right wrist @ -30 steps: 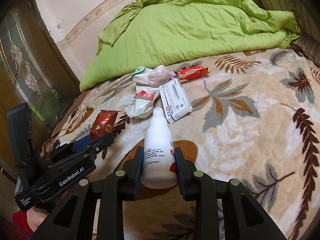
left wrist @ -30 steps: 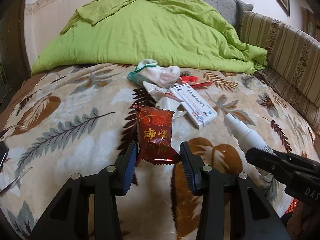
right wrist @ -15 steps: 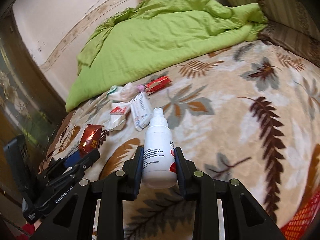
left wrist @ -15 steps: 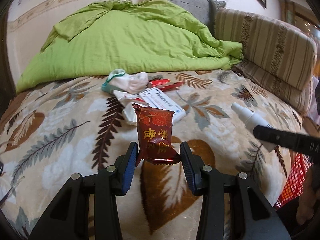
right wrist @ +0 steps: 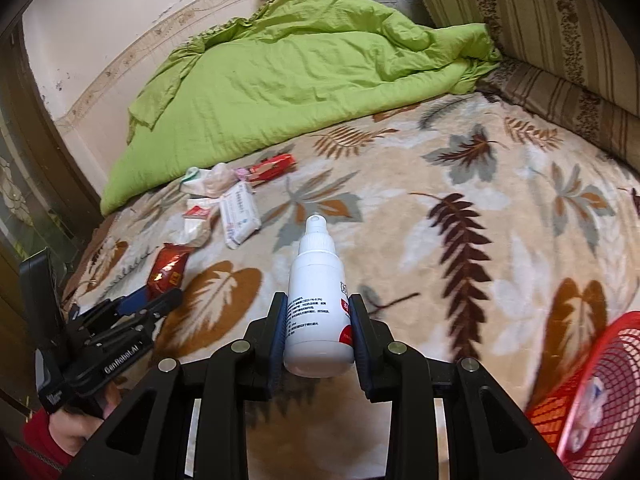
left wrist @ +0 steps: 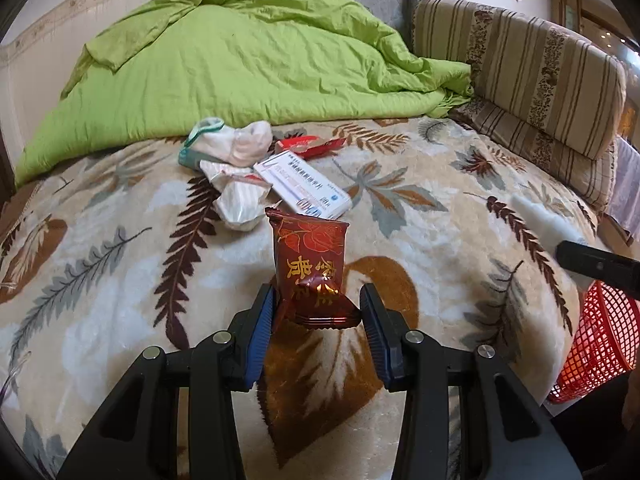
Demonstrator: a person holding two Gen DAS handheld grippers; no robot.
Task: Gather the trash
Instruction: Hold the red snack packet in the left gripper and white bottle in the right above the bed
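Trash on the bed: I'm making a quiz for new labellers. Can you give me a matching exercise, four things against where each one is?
Things:
1. red snack packet
2. white bottle
3. medicine box
4. red mesh basket

Places:
a. lying on the leaf-print blanket
b. at the bed's near right edge
c. between the right gripper's fingers
d. between the left gripper's fingers

Pairs: 1-d, 2-c, 3-a, 4-b
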